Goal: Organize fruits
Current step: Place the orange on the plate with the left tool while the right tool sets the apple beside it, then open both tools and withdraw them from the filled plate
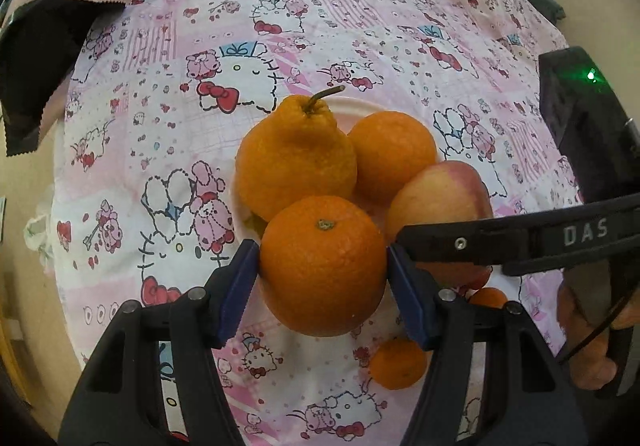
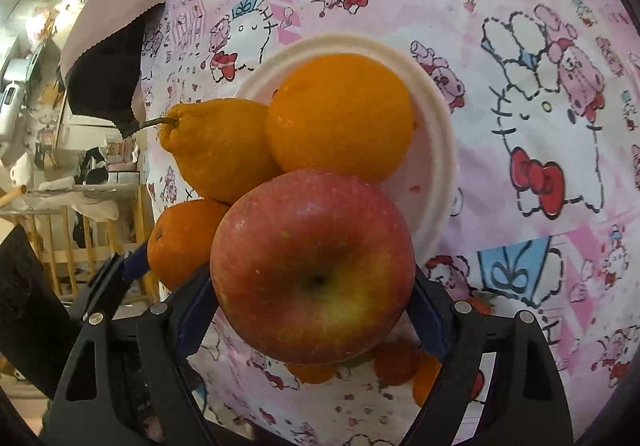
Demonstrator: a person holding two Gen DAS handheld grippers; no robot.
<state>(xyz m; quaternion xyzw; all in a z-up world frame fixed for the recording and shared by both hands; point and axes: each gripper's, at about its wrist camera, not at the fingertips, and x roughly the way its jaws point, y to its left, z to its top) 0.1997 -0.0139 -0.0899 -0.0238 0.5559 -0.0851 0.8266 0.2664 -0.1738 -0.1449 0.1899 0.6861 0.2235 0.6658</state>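
Note:
My left gripper (image 1: 322,264) is shut on a round orange (image 1: 322,266), held at the near edge of a white plate (image 2: 436,150). My right gripper (image 2: 312,298) is shut on a red-yellow apple (image 2: 314,266), held at the plate's other side; the apple also shows in the left wrist view (image 1: 436,198). On the plate sit a knobbly stemmed orange (image 1: 294,154) and a smooth round orange (image 1: 392,150). In the right wrist view the left gripper's orange (image 2: 182,238) appears at left.
A pink cartoon-print cloth (image 1: 160,166) covers the table. Small tangerines (image 1: 398,364) lie on the cloth near the grippers. A black and pink bag (image 1: 60,18) sits at the far left. Room furniture shows beyond the table edge (image 2: 60,174).

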